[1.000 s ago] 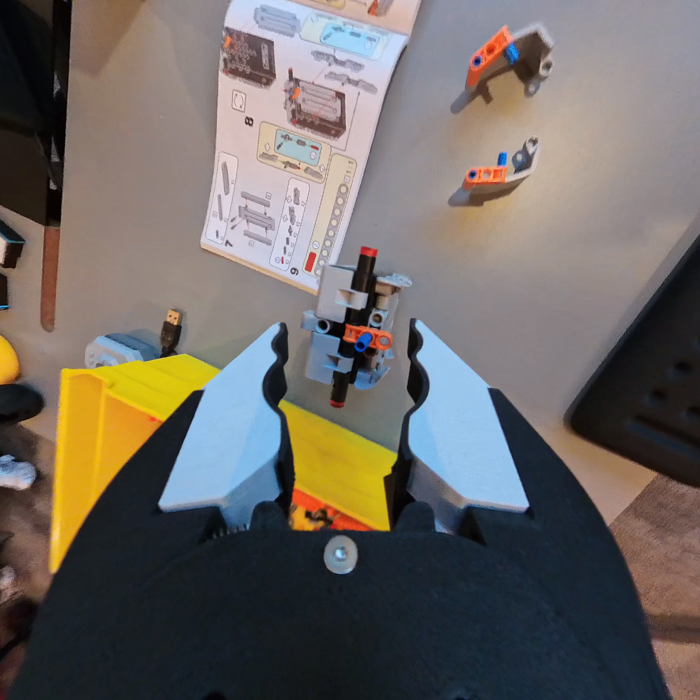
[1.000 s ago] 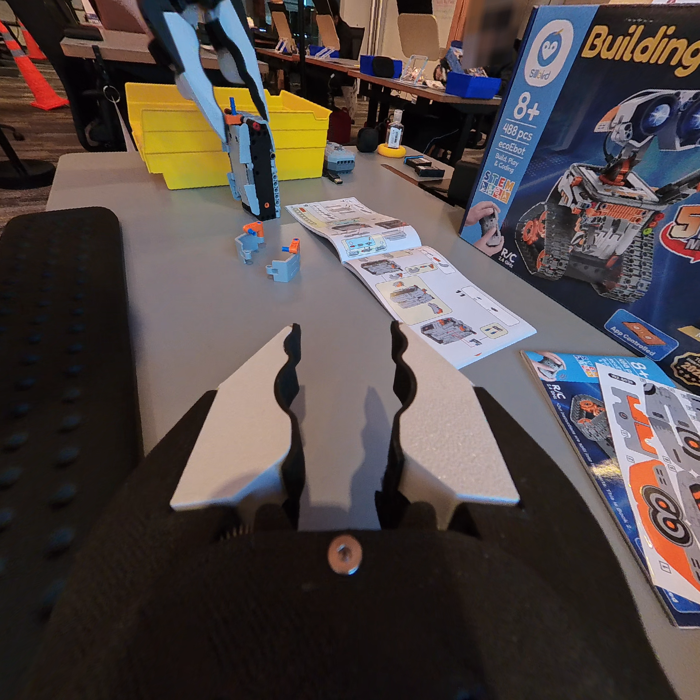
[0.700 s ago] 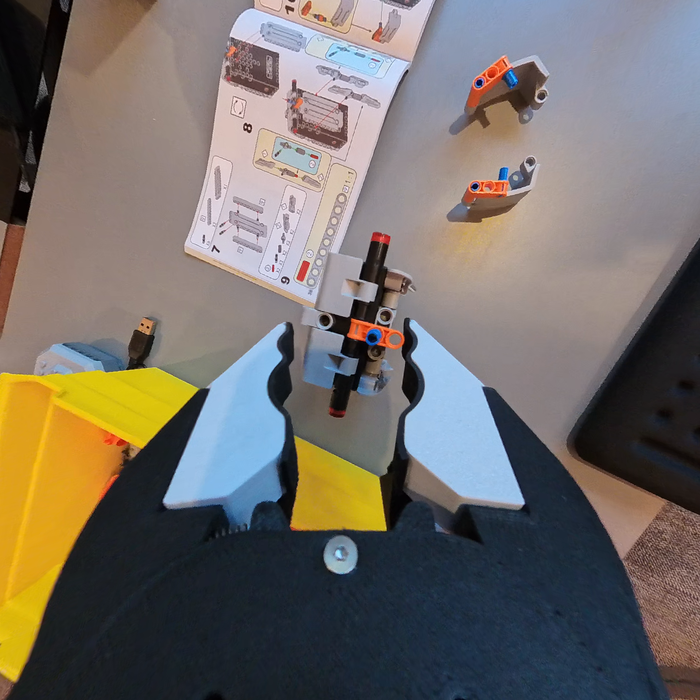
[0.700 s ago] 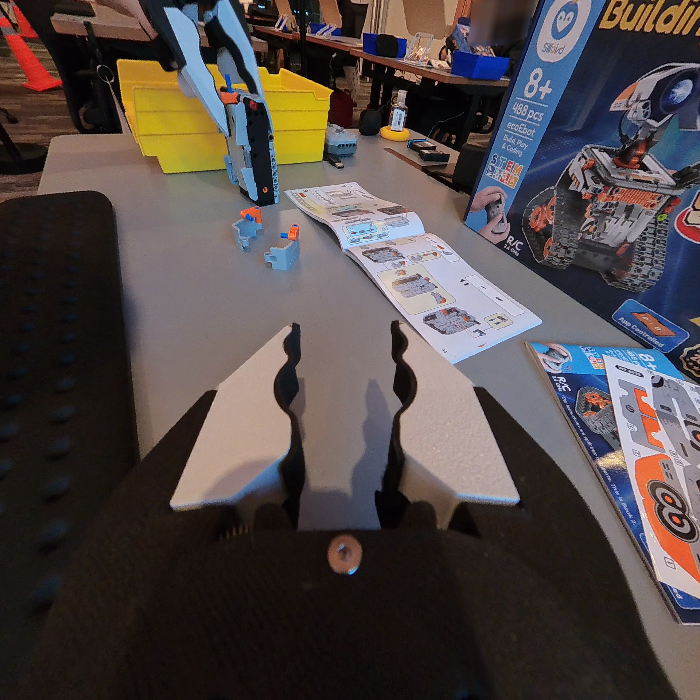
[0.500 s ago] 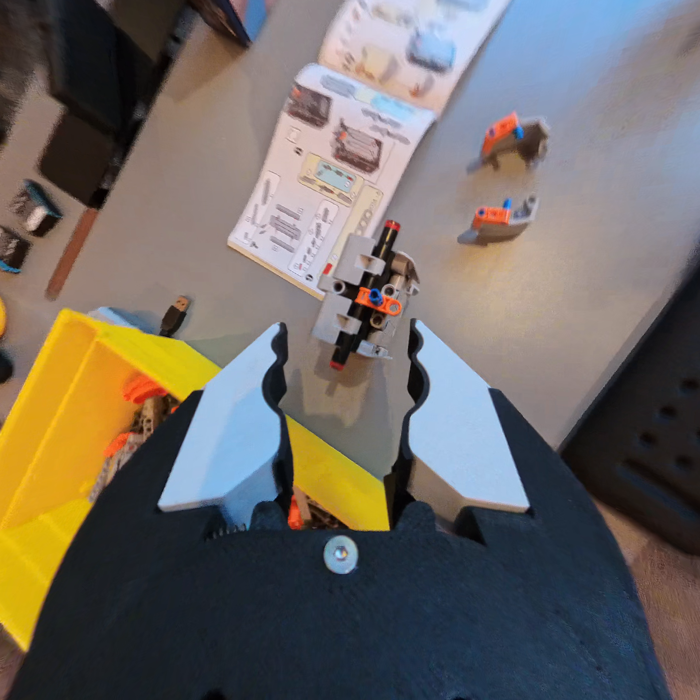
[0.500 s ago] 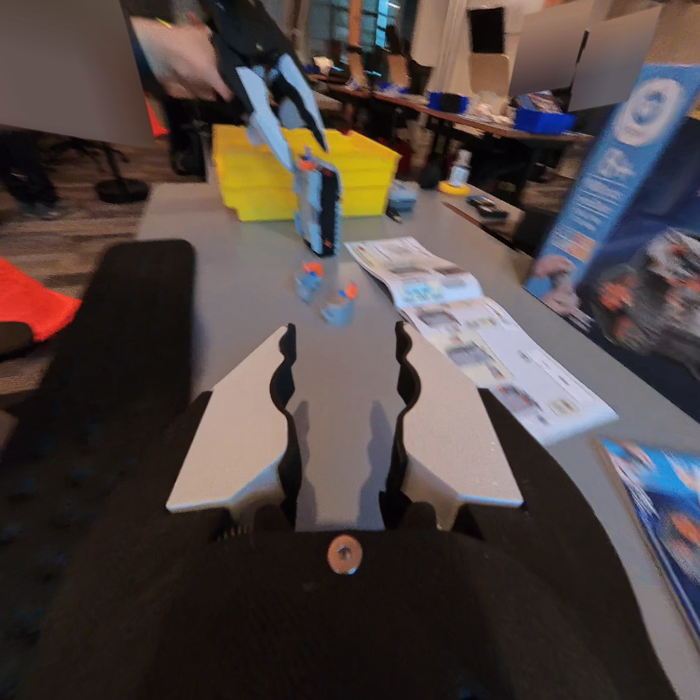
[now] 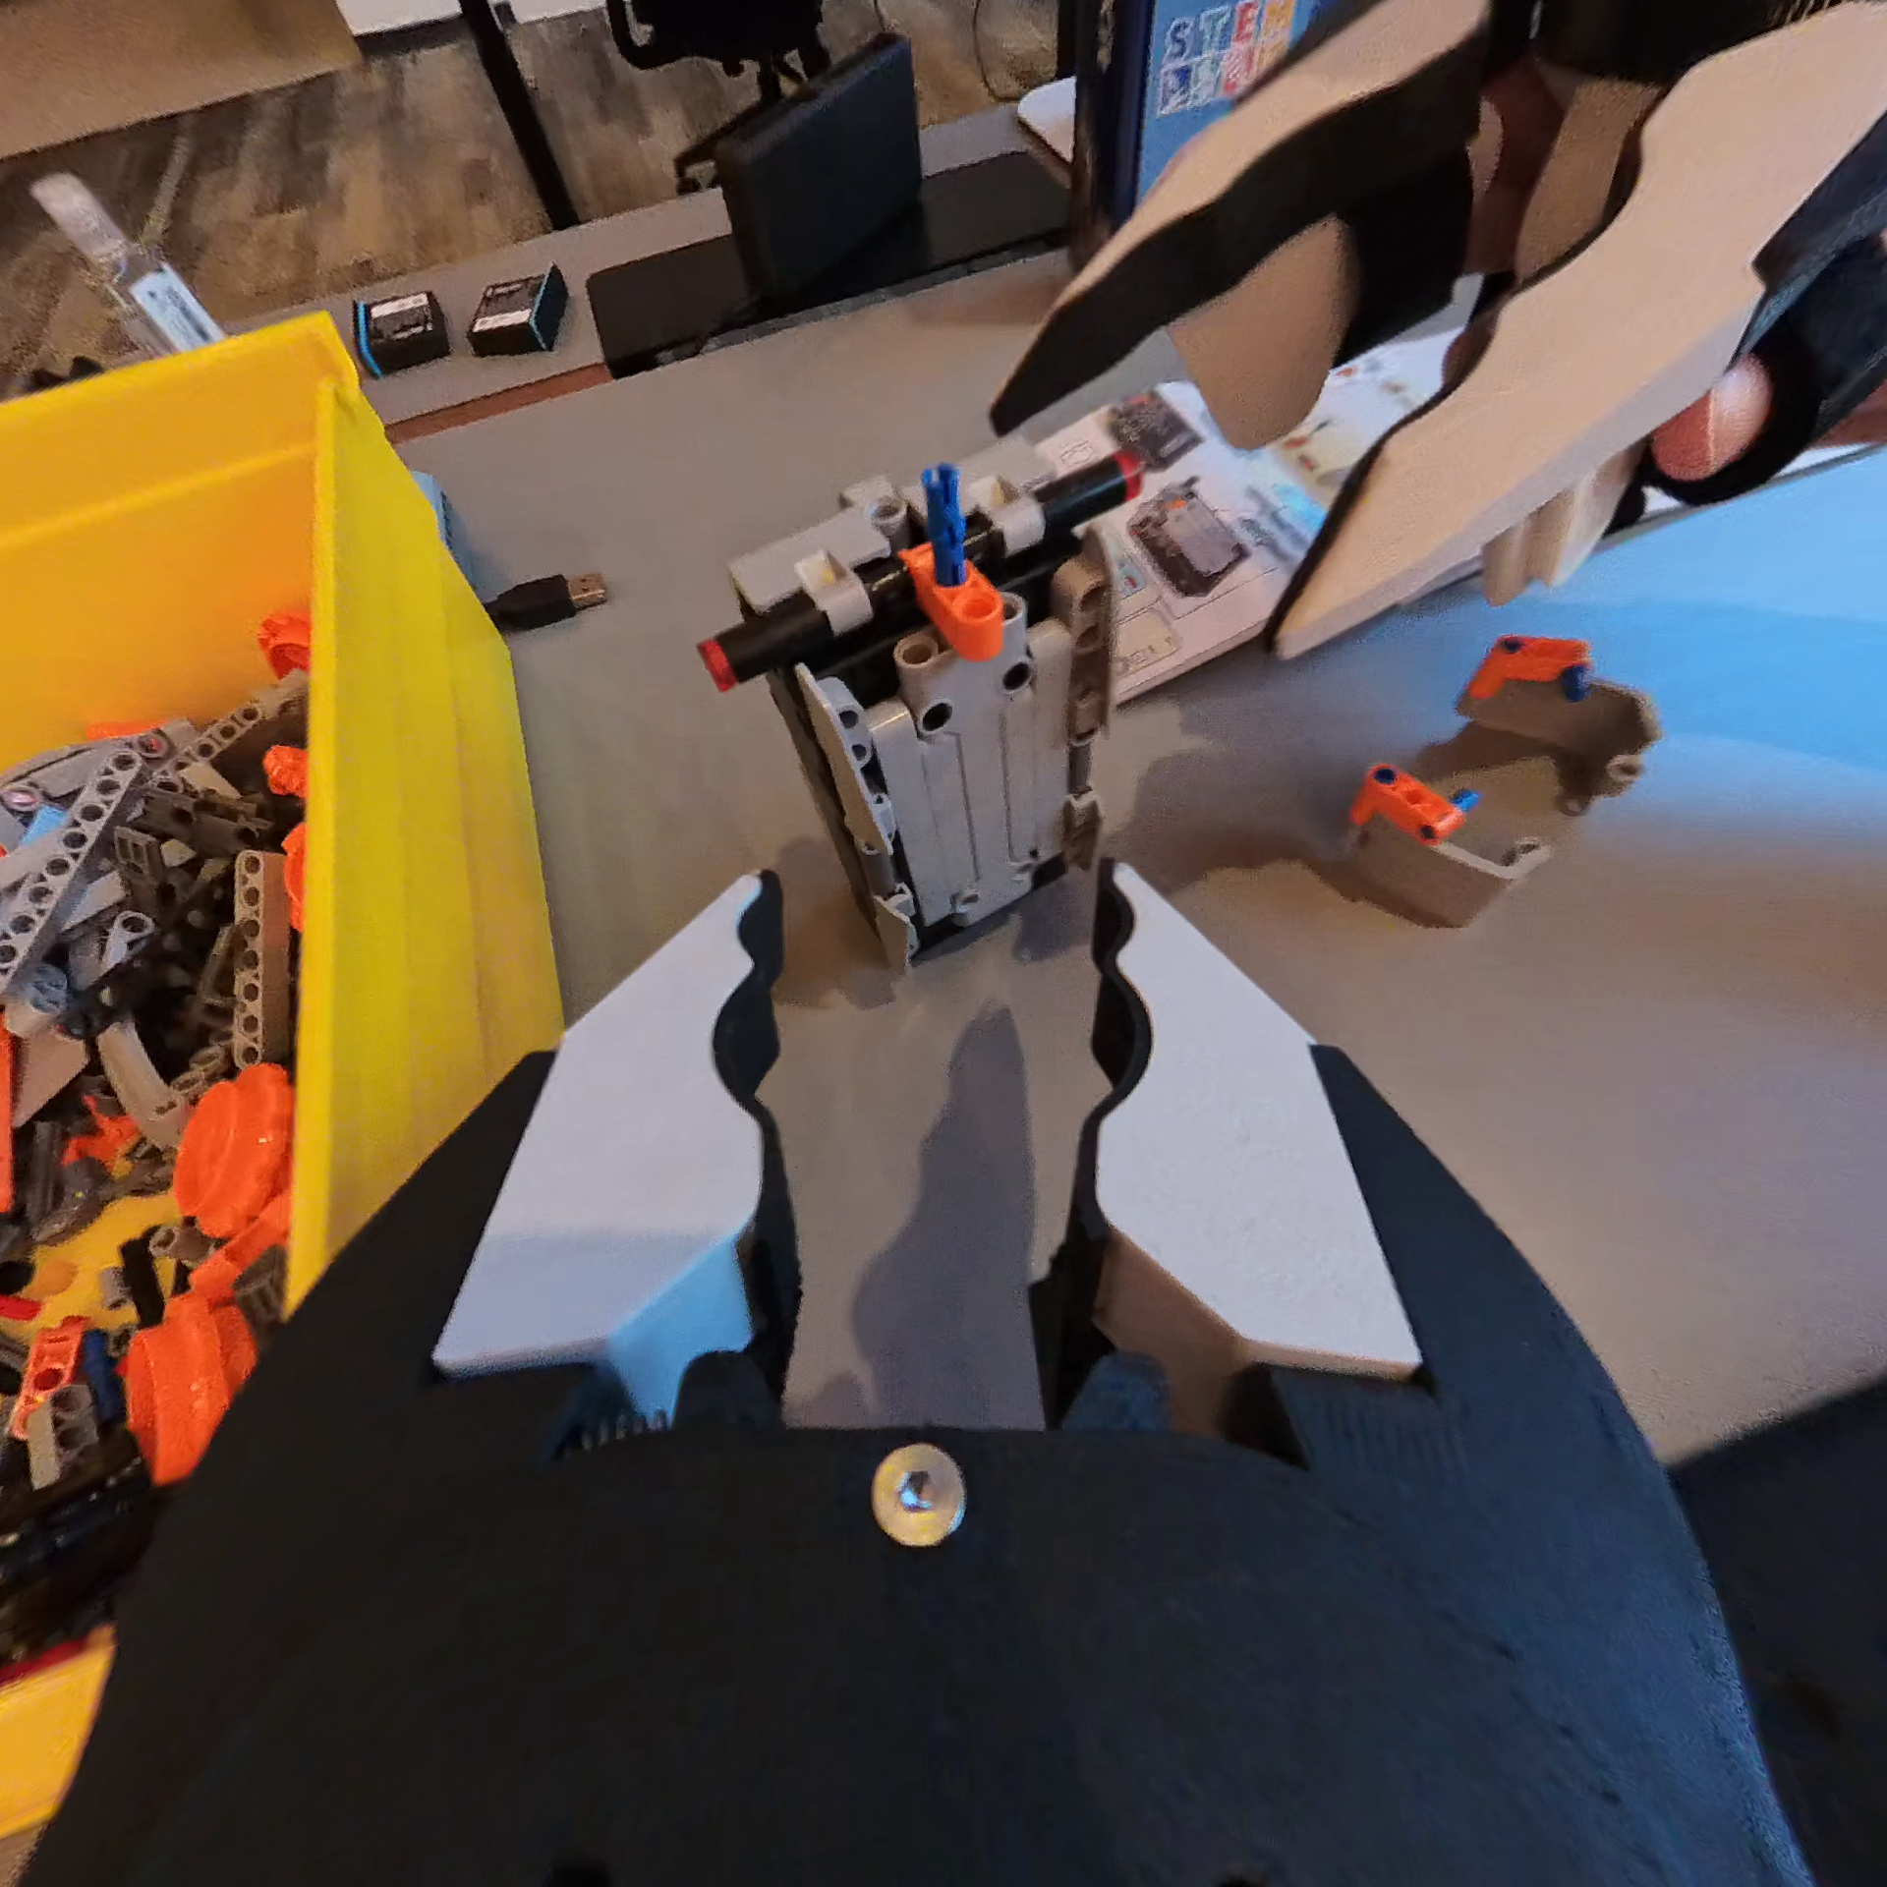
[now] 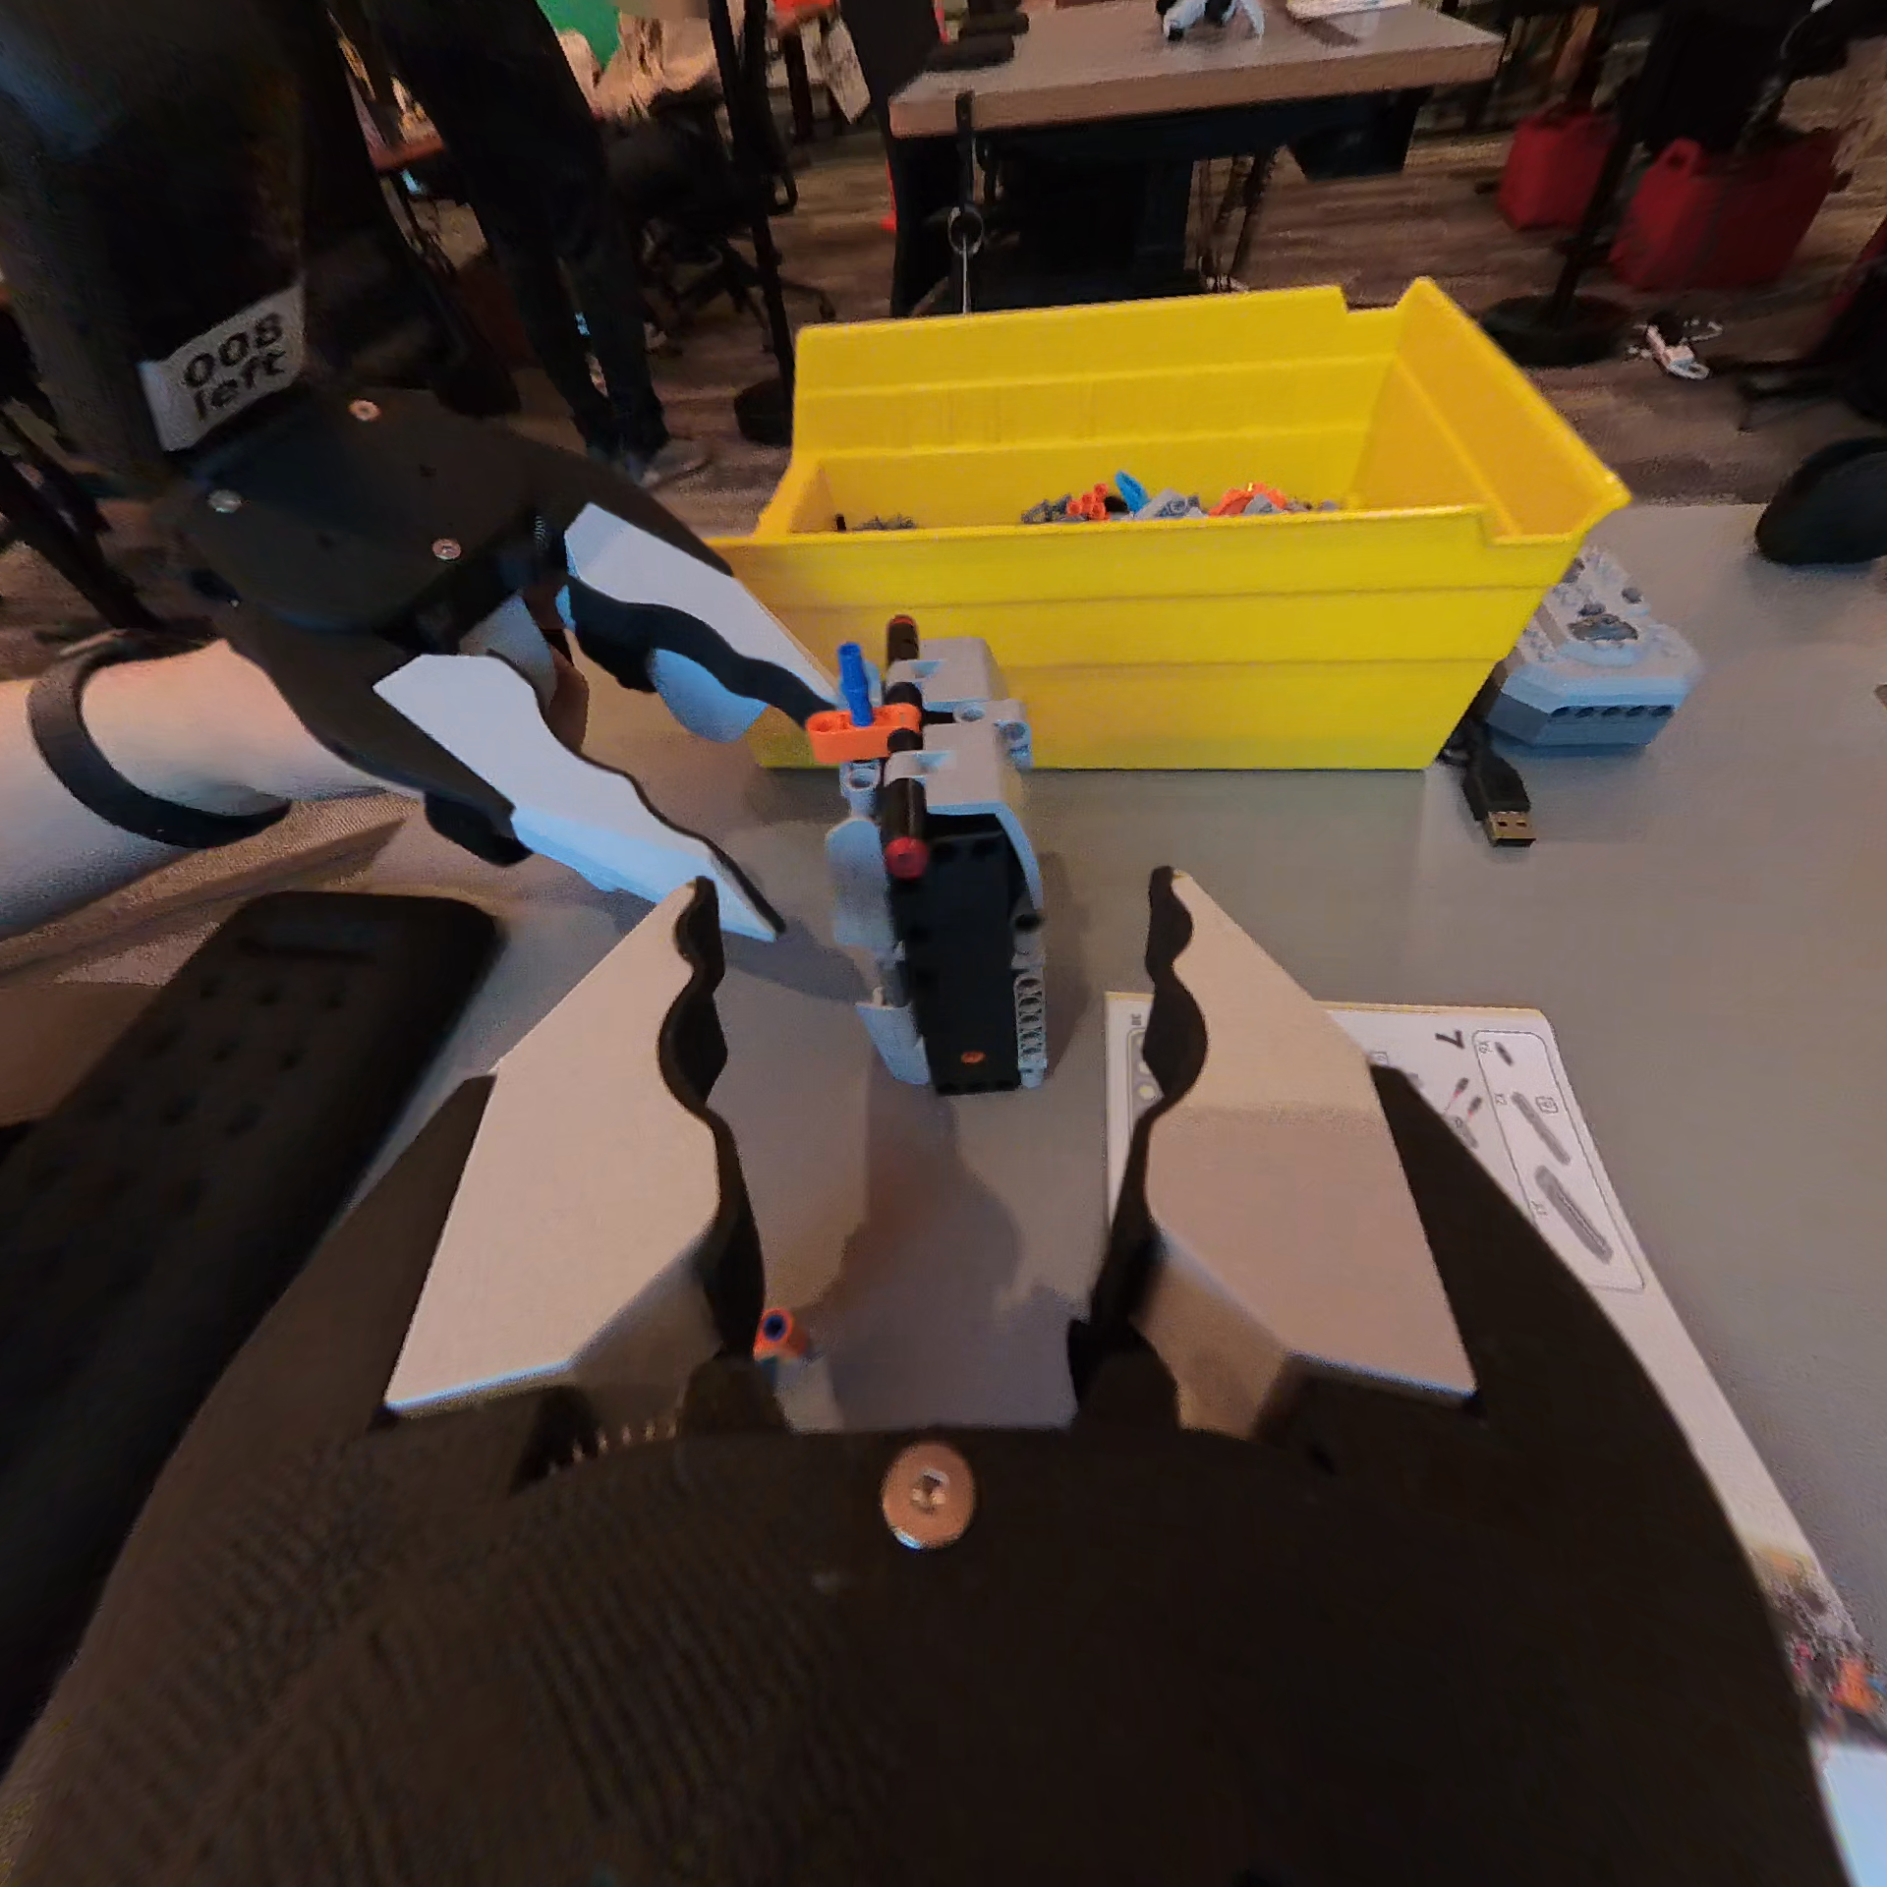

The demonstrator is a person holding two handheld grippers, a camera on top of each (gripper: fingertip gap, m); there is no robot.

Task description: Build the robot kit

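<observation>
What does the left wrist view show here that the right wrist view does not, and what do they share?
Left wrist view only: two small grey-and-orange brackets on the table and the heap of loose parts inside the bin.

Right wrist view only: a grey module beside the bin and a black mat.

Both: the upright brick assembly standing free, the yellow bin, the USB plug, the instruction booklet, and both tools open: left tool, right tool.

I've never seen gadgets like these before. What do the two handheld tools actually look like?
Both match: the left tool and right tool each have a broad, textured black body with a silver screw at its centre, and two pale grey wedge-shaped fingers edged inside with wavy black pads. The left one carries a white label and a black strap.
</observation>
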